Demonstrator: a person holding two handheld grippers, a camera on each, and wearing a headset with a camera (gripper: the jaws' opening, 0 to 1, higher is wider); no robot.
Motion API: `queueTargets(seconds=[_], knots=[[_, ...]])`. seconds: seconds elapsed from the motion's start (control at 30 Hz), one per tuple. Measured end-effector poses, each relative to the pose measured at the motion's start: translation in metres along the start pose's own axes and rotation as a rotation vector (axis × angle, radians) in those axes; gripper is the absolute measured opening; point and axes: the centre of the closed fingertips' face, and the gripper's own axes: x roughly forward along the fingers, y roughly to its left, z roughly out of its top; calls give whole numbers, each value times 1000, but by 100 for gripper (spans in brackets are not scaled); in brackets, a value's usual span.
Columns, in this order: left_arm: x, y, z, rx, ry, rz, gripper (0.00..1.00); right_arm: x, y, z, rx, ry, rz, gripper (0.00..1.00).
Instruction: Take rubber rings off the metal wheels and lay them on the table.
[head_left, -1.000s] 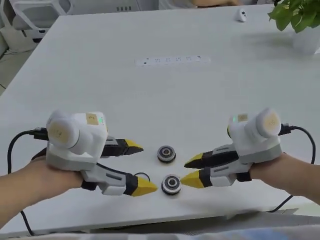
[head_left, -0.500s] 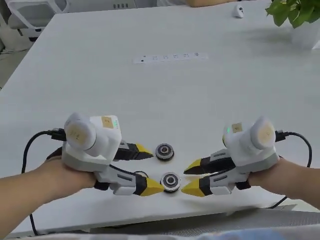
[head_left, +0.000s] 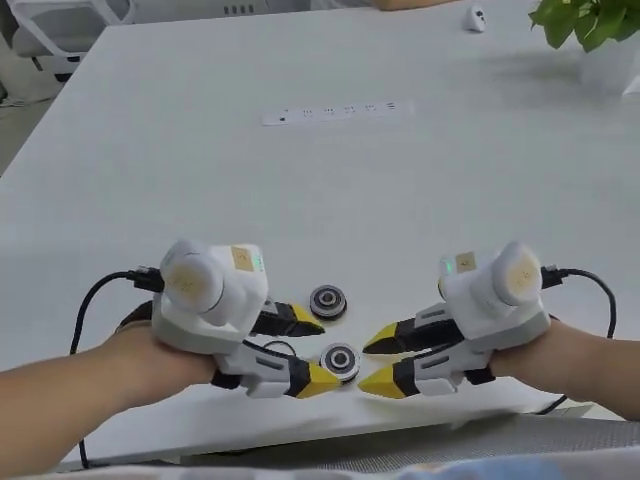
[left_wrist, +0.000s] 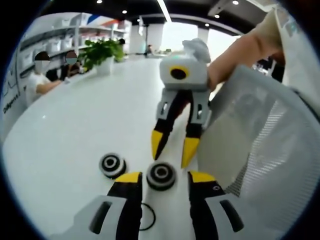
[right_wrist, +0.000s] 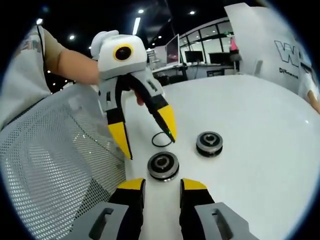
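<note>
White table (head_left: 200, 150), power strip (head_left: 327, 112), plant (head_left: 590, 20); ring (right_wrist: 162, 140) near wheel (right_wrist: 163, 165)

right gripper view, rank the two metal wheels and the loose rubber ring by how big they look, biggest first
1. near wheel, slightly bigger.
2. far wheel. The two look much alike, and the near one sits closer to the camera, so this order is unsure.
3. loose rubber ring, smallest and thin.

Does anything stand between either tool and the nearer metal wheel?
Nothing visible does. The nearer wheel lies on the table between the open tips of the left tool; the right tool, open, is just short of it. A rubber ring lies behind the left tips.
</note>
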Motion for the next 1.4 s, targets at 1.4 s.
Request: queueTargets(seconds=[1.4], knots=[[17,4,-4,45,-2,91,13,10,-5,8,-69,-20,-22,25]])
